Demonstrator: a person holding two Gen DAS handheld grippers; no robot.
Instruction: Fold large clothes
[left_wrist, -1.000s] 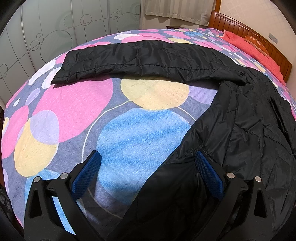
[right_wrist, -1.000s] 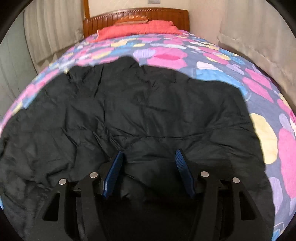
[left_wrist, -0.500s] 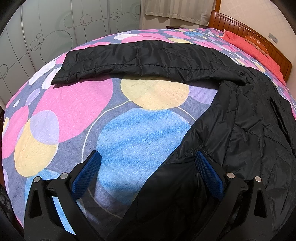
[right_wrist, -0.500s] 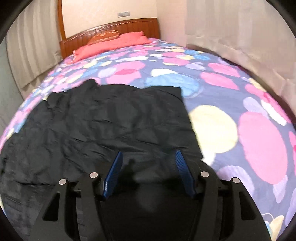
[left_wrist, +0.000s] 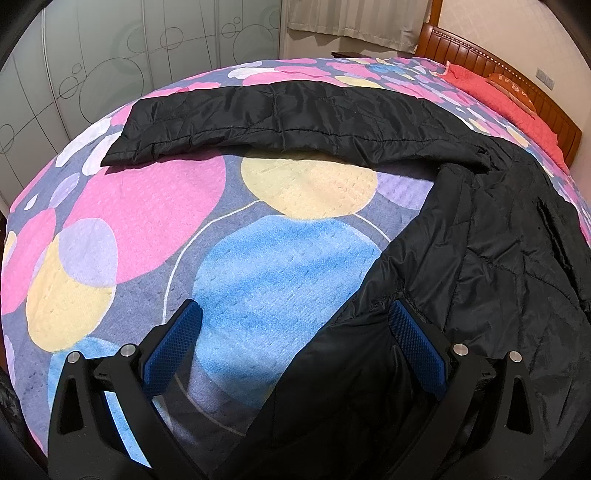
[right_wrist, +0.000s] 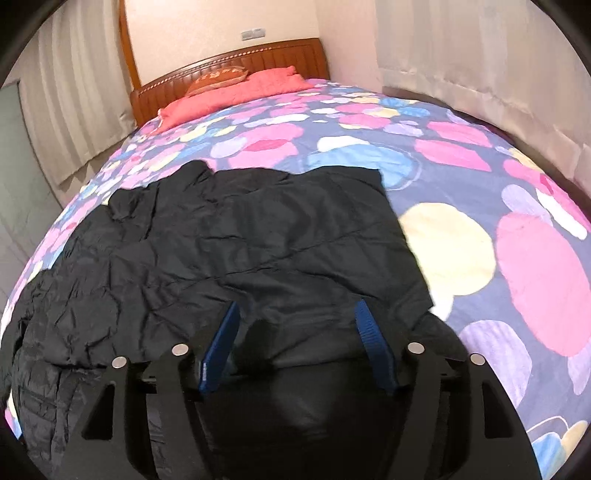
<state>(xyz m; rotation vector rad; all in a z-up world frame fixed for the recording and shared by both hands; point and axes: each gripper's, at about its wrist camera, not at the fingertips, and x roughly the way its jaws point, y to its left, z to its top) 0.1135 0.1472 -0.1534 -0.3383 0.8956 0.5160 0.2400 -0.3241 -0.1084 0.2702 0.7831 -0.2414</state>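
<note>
Left wrist view: nothing has changed from the earlier frame. A black quilted jacket (left_wrist: 498, 258) lies on a bed (left_wrist: 147, 206) covered in pink, yellow and blue circles. One sleeve (left_wrist: 280, 118) stretches flat across the far side of the cover. The left gripper (left_wrist: 295, 321) hangs low over the jacket's near edge, its blue-padded jaws wide apart; the right-hand pad sits on or just over the fabric, the other over bare cover, and nothing is clamped.

Right wrist view: compared with a second ago, the camera has swung sideways, so the jacket (right_wrist: 240, 243) now sits left of centre and more patterned cover shows on the right. The right gripper (right_wrist: 297, 325) is above the folded black fabric, jaws opening, no fabric visibly pinched between them. A red pillow (right_wrist: 243, 92) lies by the wooden headboard (right_wrist: 236, 62).
</note>
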